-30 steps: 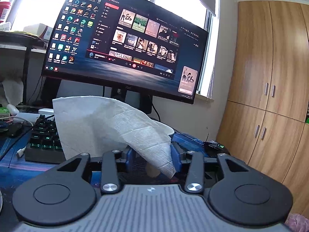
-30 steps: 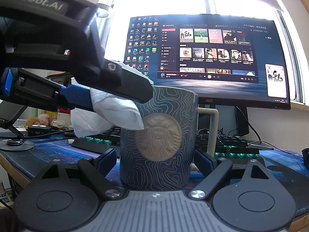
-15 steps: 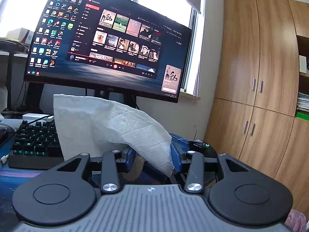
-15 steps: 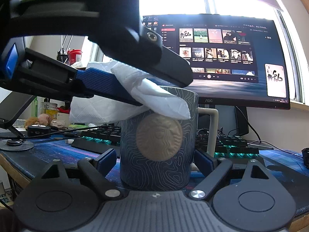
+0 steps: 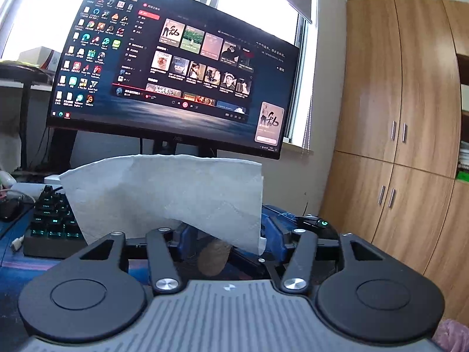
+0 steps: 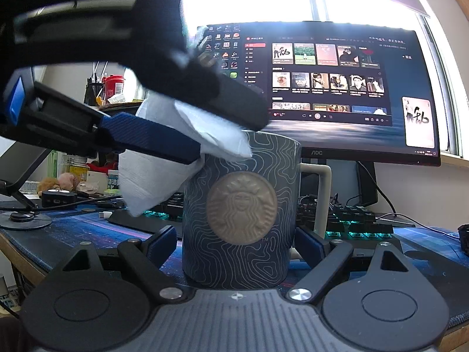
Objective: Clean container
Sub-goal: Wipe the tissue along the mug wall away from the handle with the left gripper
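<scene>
While the right gripper [image 6: 239,242] clamps the mug [image 6: 240,208], the left gripper's [image 5: 222,228] just-widening jaws loosely straddle the paper towel [image 5: 164,193] above the rim; next, wiping inside.

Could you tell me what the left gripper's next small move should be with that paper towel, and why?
Probably lower the paper towel into the mug. The left gripper, whose jaws have just been opening with the towel between them, hovers at the mug's rim, while the right gripper brackets the mug on the desk.
</scene>
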Demonstrator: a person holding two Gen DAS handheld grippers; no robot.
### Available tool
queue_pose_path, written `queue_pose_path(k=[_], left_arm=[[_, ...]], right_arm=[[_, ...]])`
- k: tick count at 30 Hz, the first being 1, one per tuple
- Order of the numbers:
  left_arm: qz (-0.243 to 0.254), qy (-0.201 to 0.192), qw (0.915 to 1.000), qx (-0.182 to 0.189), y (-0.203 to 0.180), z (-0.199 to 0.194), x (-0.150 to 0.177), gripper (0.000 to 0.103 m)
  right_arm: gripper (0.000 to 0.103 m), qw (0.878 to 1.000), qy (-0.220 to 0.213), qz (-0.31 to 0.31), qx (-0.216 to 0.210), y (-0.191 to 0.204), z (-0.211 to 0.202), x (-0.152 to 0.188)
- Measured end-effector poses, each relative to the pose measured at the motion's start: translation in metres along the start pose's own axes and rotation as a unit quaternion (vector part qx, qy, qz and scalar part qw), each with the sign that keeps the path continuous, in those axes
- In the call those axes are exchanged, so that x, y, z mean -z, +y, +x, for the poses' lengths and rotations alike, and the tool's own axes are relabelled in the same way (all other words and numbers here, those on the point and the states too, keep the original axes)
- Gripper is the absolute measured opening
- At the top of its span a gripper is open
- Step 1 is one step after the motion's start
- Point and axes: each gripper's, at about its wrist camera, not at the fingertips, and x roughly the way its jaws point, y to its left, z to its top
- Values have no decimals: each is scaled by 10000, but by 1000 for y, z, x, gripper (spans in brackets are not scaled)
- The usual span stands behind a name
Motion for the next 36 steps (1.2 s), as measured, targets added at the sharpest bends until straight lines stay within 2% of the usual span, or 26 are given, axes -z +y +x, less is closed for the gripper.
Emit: queue_pose_path(k=[13,23,29,32,36], left_arm=[[53,30,9998,210,-9,3,-2,54],[88,41,9997,231,-10,3,-2,54],[46,25,9997,225,-7,2,0,63],[37,-30,9999,132,-5,0,1,74],[-5,-59,9999,82,0,-2,0,75]], right_arm=[[90,10000,-1,-11,2,0,2,0],[90,10000,-12,0,-2,0,1,0],[90,10000,-6,-1,3,0,1,0],[90,10000,-6,2,4,0,1,0],[90,10000,-4,-4,5,0,1,0]])
